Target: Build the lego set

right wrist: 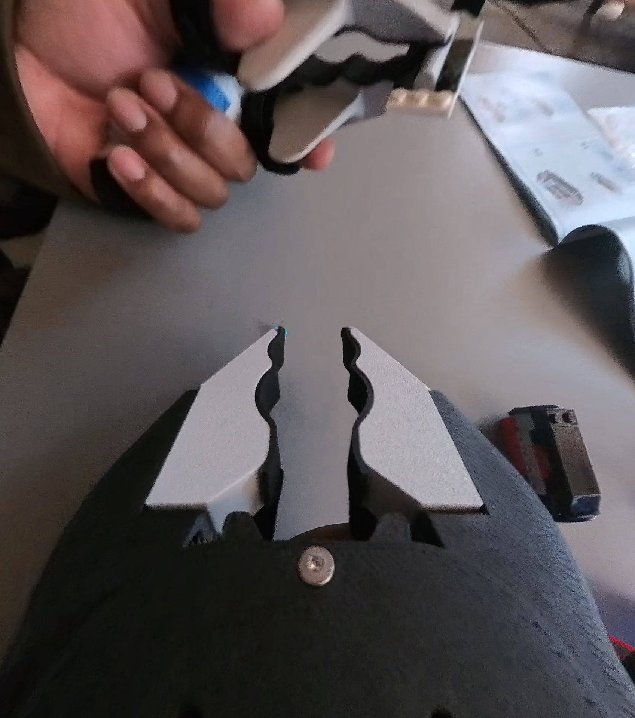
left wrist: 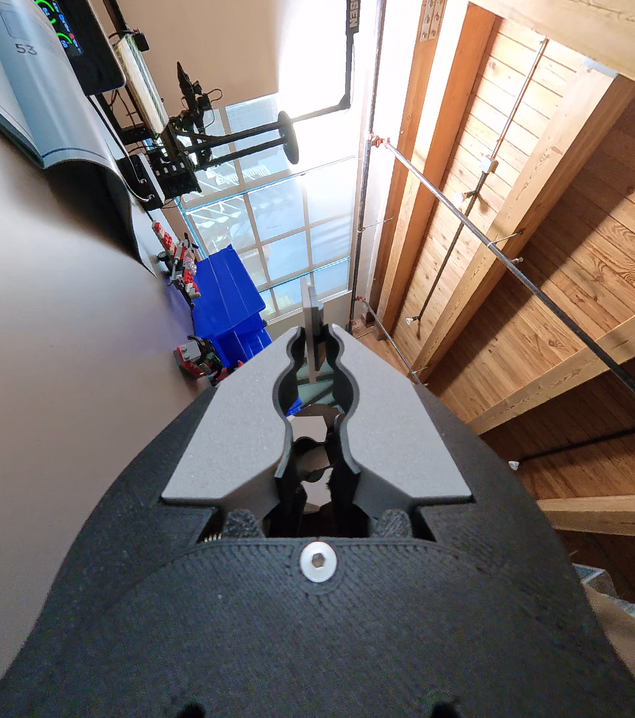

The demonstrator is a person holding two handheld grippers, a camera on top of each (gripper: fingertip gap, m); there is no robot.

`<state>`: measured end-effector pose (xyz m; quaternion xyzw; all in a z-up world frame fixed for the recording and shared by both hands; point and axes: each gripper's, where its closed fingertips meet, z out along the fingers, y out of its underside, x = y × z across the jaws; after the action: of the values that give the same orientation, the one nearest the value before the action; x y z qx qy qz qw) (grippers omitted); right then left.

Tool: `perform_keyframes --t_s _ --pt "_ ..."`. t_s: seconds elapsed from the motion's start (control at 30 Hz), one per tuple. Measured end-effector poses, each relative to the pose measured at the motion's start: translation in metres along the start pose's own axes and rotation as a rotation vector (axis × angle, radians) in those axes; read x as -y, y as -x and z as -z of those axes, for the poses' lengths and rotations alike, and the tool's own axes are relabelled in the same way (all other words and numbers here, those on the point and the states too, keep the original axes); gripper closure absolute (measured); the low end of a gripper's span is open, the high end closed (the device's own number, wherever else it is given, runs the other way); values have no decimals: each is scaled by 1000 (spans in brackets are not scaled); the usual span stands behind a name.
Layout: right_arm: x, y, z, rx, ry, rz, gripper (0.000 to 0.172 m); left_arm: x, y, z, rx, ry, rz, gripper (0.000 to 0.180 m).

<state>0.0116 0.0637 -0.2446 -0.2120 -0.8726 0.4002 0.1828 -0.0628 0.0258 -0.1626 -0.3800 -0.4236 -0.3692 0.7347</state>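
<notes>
Left claw [left wrist: 315, 335] clamped narrow on a thin grey brick plate [left wrist: 311, 311], lifted above the tabletop [right wrist: 308, 252]. Right claw [right wrist: 312, 332] spread wide and bare over the tabletop, near a dark brick assembly [right wrist: 553, 462] and open instruction booklet [right wrist: 588, 155].

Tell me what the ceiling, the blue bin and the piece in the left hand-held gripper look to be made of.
Ceiling: bare wooden planks and beams, with grain and knots visible. Blue bin: likely moulded plastic, uniform colour with ribbed walls. Piece clamped in the left hand-held gripper: thin grey plates with studs along one edge in the right wrist view, probably plastic building-brick parts; matte.
</notes>
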Motion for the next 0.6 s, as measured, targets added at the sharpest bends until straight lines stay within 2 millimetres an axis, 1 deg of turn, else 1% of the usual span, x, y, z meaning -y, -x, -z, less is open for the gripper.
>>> perform_keyframes --t_s 0.17,0.3,0.33,0.6 --pt "-12 7 -10 28 86 -37 140 -1 0 0 6 2 -12 170" --pt "-11 17 -13 44 112 -65 141 0 0 1 17 -7 -24 170" --pt "-11 18 -14 42 114 -71 144 0 1 1 21 -8 -26 170" --pt "-14 22 -15 0 123 -142 151 1 10 6 106 -36 -15 171"
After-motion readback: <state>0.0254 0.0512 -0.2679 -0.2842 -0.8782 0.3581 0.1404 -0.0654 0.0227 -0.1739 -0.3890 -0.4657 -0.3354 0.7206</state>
